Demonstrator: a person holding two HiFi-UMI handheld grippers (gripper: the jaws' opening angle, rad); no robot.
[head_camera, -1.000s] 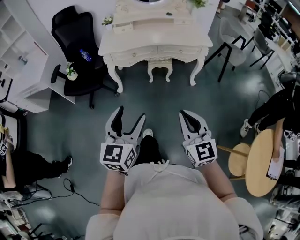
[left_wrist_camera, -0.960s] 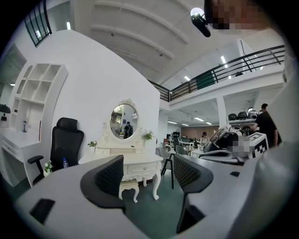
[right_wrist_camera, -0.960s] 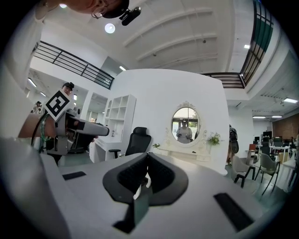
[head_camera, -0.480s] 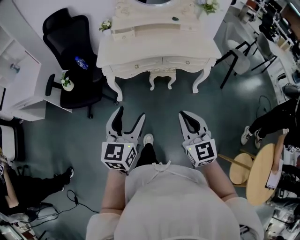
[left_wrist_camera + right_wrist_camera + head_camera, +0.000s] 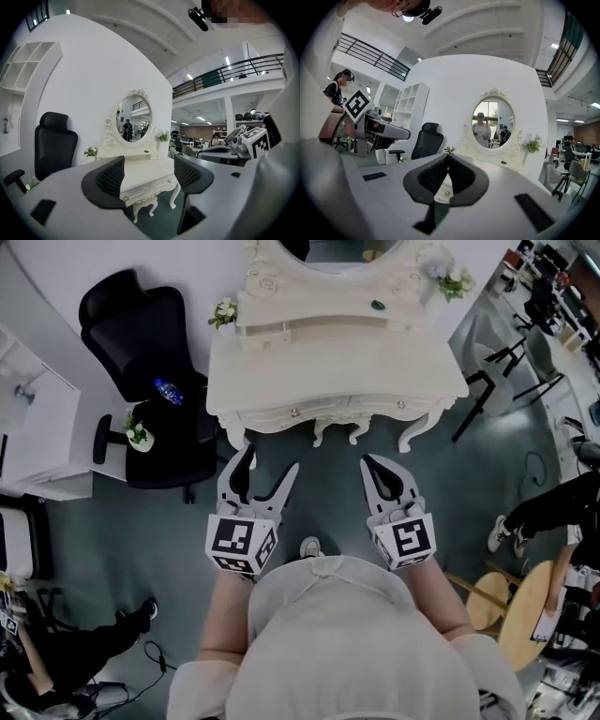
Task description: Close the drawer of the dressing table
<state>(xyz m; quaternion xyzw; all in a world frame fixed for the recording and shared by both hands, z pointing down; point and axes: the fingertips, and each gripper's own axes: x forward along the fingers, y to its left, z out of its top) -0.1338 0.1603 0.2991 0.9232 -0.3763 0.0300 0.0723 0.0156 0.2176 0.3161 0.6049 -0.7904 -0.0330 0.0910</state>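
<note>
Head view: white dressing table (image 5: 337,371) stands ahead of both grippers, apart from them, with knobbed drawer fronts (image 5: 293,412) under its near edge. Left gripper (image 5: 269,465): jaws wide apart, nothing held. Right gripper (image 5: 373,465): jaw tips meeting, nothing held. Black office chair (image 5: 141,324) stands left of the table.
</note>
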